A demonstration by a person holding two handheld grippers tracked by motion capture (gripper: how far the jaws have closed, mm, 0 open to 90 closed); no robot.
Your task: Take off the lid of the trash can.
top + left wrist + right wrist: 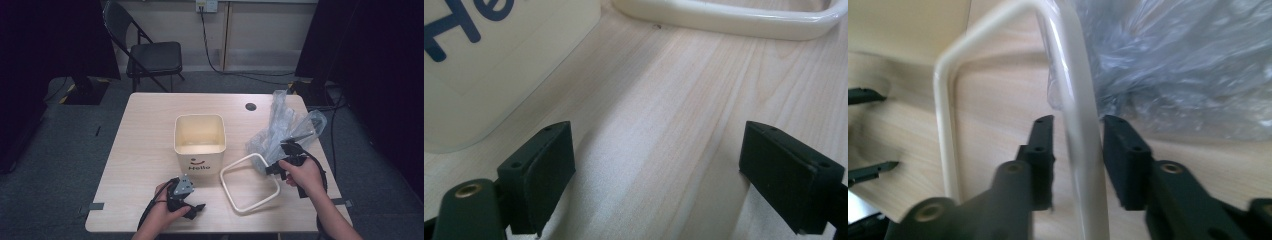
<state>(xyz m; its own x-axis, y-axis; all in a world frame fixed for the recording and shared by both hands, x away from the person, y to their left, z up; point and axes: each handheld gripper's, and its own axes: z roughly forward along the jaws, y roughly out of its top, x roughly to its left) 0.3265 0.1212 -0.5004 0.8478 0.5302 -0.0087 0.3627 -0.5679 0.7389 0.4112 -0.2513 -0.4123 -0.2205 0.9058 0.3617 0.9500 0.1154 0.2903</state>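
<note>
A cream bin [200, 150] printed "Hello" stands mid-table. To its right lies a white square ring [231, 192], and a crumpled clear plastic bag [285, 127] sits behind the ring. My right gripper [275, 167] is at the ring's far right corner. In the right gripper view its jaws [1075, 135] straddle the ring's bar [943, 100], open, with a thin gap showing; the bag [1188, 65] lies just beyond. My left gripper [197, 210] rests near the front edge below the bin, open [654, 145] over bare wood, with the bin wall [499, 65] to its left and the ring [724, 20] ahead.
A black folding chair [155, 55] stands behind the table. A dark cable grommet [251, 106] sits near the table's far edge. Dark curtains flank both sides, and cables run over the floor at the right. The left half of the tabletop [140, 150] is bare wood.
</note>
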